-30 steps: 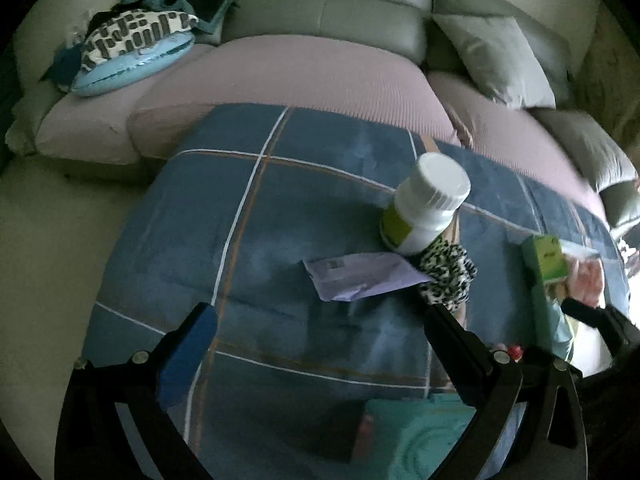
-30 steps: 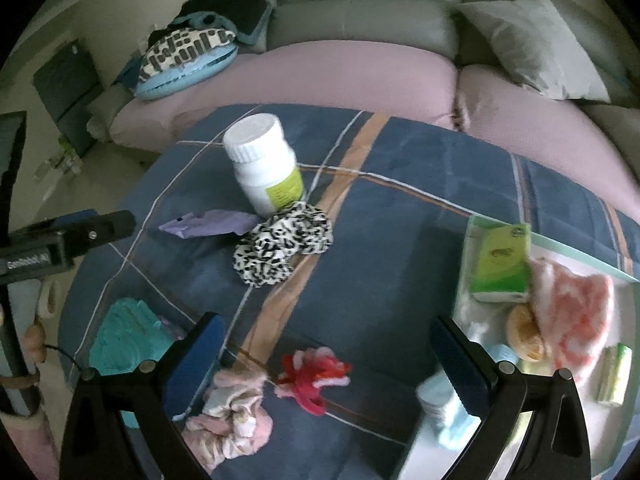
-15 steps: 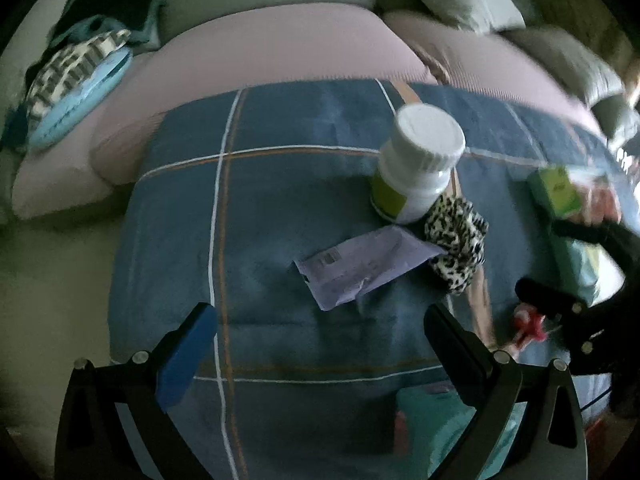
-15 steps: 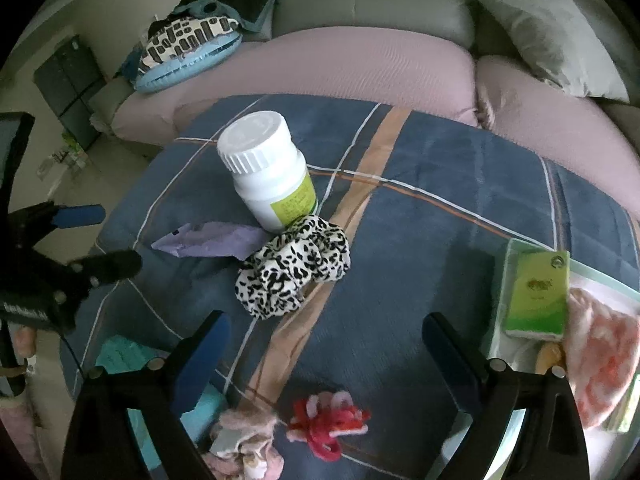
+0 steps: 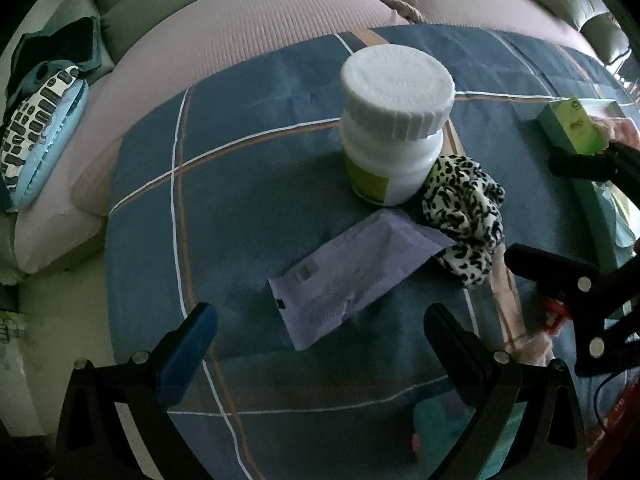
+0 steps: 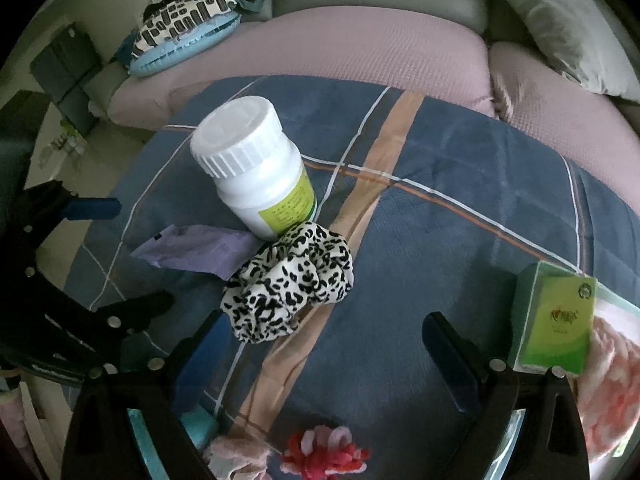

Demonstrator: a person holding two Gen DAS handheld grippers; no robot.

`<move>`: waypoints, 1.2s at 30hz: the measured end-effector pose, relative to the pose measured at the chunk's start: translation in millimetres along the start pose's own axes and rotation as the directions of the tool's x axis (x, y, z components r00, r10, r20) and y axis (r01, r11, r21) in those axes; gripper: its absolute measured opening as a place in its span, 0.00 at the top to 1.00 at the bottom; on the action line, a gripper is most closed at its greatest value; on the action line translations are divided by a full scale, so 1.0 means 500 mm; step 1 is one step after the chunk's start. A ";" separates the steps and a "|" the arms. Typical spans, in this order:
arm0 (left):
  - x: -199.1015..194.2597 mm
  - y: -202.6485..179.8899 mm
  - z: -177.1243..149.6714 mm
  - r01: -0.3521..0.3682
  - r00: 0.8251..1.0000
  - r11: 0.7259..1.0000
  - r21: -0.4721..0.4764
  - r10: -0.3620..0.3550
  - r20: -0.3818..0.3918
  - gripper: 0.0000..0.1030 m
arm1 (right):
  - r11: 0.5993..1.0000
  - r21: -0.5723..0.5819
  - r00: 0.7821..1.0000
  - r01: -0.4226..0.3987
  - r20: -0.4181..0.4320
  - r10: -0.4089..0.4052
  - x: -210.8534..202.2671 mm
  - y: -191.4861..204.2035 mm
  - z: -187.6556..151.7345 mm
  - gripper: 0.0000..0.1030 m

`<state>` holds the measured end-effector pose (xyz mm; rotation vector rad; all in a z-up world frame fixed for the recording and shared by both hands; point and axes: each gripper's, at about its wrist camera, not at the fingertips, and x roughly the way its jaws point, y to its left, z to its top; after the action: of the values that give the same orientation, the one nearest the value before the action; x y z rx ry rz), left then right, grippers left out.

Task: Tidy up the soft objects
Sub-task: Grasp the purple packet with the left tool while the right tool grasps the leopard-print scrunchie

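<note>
- We held the left gripper (image 5: pixel 320 344) wide open over a blue plaid blanket (image 5: pixel 248 184), with nothing between its jaws.
- Ahead of the left gripper, between its fingers' lines, a flat purple packet (image 5: pixel 356 272) lay on the blanket.
- Beyond the packet stood a white bottle (image 5: pixel 394 120) with a ribbed white cap and a yellow-green label, upright.
- To the right of the packet and touching the bottle's base lay a leopard-print scrunchie (image 5: pixel 466 216); one end of the packet touched the scrunchie.
- Far ahead and left of both grippers, a patterned cushion (image 6: pixel 184 28) rested on a pink-covered sofa (image 6: pixel 360 44).
- We held the right gripper (image 6: pixel 324 344) wide open too, gripping nothing.
- The scrunchie (image 6: pixel 292 284) sat just ahead of the right gripper's left finger, close to its blue pad but, as far as we could tell, not touching.
- Below the right gripper, near the frame's bottom edge, lay a pale pink scrunchie (image 6: pixel 236 456) beside a red and pink scrunchie (image 6: pixel 324 452).
- To the right gripper's right, a green box (image 6: pixel 554 320) stood beside a pink and white fluffy item (image 6: pixel 612 372).
</note>
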<state>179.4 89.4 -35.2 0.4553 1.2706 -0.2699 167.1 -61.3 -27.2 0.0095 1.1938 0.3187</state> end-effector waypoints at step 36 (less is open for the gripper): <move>0.033 0.004 0.024 0.053 0.998 0.999 -0.012 -0.053 0.039 0.75 | 0.976 0.073 0.978 -0.205 -0.007 0.206 0.058 -0.022 0.013 0.64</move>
<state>195.4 86.4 -47.7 0.4044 1.2475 -0.3137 185.4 -63.5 -53.0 0.1954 1.2207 0.4578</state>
